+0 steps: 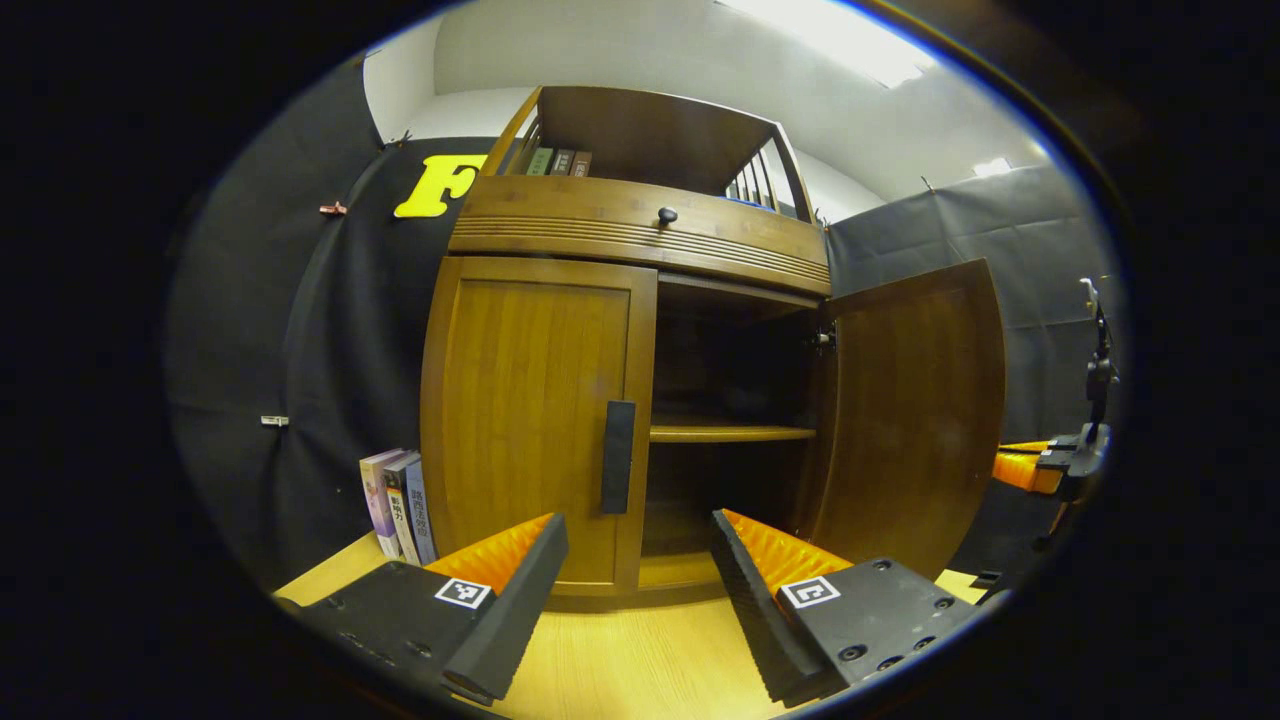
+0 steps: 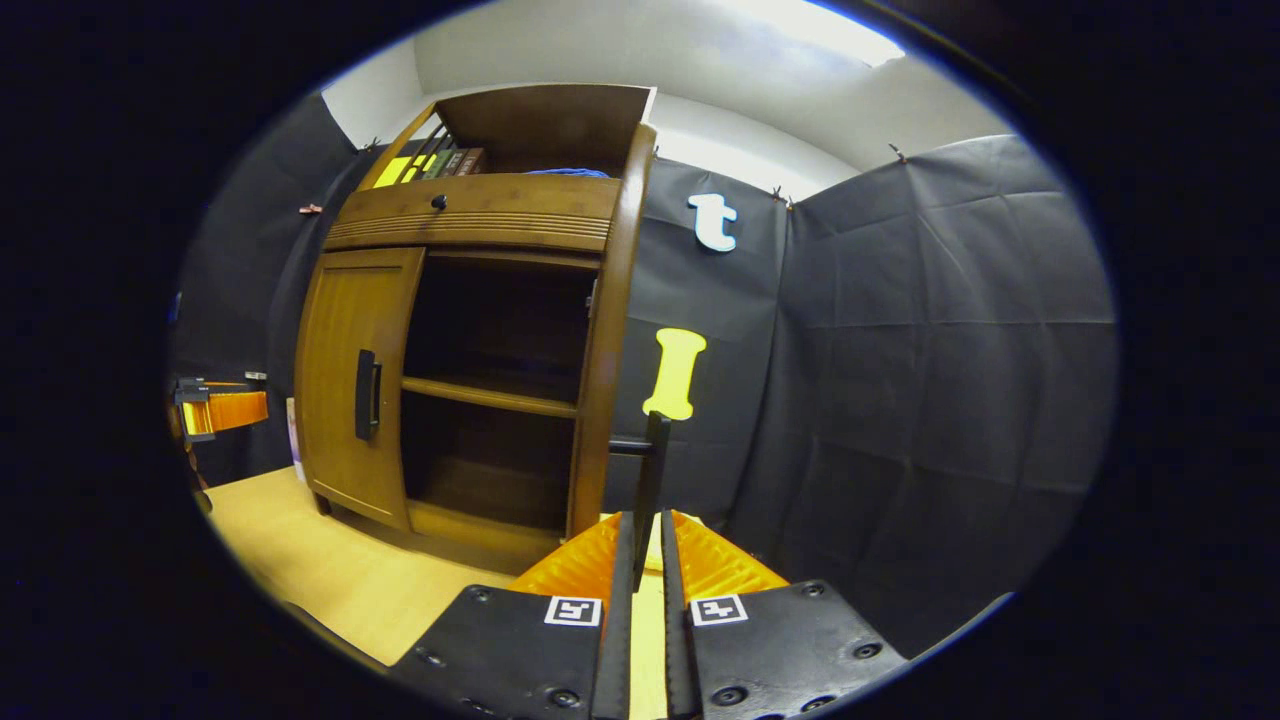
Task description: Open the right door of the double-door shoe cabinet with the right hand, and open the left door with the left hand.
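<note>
The wooden shoe cabinet (image 1: pixel 640 230) stands on a table right in front of me. Its left door (image 1: pixel 530 420) is closed, with a black vertical handle (image 1: pixel 618 457). In the left gripper view, my left gripper (image 1: pixel 635 590) is open just short of that handle, touching nothing. The right door (image 1: pixel 915 410) stands swung wide open. In the right gripper view I see this door edge-on (image 2: pixel 605 330), and my right gripper (image 2: pixel 645 565) is shut on its thin black handle (image 2: pixel 650 470). The right gripper (image 1: pixel 1040 465) also shows beyond the open door's edge.
Inside the cabinet a shelf (image 1: pixel 730 433) crosses a dark interior. A drawer with a round knob (image 1: pixel 667 215) sits above the doors. Books (image 1: pixel 398 505) lean against the cabinet's left side. The light wooden tabletop (image 1: pixel 620 660) runs in front. The left gripper (image 2: pixel 220 410) is at the far left.
</note>
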Demonstrator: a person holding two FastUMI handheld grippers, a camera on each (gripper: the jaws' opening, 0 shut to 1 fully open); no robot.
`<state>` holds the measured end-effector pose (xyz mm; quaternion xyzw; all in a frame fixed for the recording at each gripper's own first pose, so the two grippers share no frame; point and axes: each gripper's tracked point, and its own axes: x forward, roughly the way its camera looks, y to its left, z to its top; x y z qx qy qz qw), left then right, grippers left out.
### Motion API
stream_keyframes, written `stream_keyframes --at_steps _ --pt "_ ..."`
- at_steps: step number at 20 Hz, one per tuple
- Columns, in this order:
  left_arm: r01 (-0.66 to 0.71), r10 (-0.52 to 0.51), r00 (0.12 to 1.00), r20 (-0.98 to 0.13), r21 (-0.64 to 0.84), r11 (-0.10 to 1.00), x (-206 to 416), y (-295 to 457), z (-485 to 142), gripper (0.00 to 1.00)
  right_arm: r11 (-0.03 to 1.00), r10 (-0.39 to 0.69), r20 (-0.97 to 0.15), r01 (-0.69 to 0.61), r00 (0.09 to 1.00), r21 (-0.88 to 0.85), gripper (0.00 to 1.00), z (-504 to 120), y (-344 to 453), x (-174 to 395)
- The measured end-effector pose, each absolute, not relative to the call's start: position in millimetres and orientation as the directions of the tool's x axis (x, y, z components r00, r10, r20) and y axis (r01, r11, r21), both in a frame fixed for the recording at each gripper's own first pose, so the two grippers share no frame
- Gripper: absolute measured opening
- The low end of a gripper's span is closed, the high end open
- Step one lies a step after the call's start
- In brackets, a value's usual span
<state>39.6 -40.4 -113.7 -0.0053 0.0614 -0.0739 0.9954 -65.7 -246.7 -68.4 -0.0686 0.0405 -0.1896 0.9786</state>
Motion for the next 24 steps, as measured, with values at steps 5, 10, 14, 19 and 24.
stream_keyframes --at_steps 5,10,14,19,24 --pt "0.175 -0.176 0.977 -0.117 -0.016 0.984 51 -53 -115 0.89 0.972 -0.234 -0.080 0.230 0.969 -0.048 0.22 -68 -196 -81" --pt "0.173 -0.171 0.977 -0.131 0.010 0.985 62 -58 -128 0.90 1.000 0.014 -0.111 -0.013 0.994 0.008 0.82 -79 -119 -85" --pt "0.145 -0.140 0.984 -0.109 0.039 0.989 80 -57 -131 0.92 0.992 0.107 -0.119 -0.099 0.987 0.074 0.92 -91 -81 -90" --pt "0.108 -0.107 0.994 -0.008 0.059 0.992 114 -60 -119 0.88 0.995 0.029 -0.102 -0.019 0.994 0.097 0.93 -109 -85 -96" --pt "-0.002 0.000 0.999 0.044 0.044 0.999 164 -44 -126 0.87 0.986 -0.100 -0.094 0.111 0.991 0.124 0.93 -127 -109 -112"
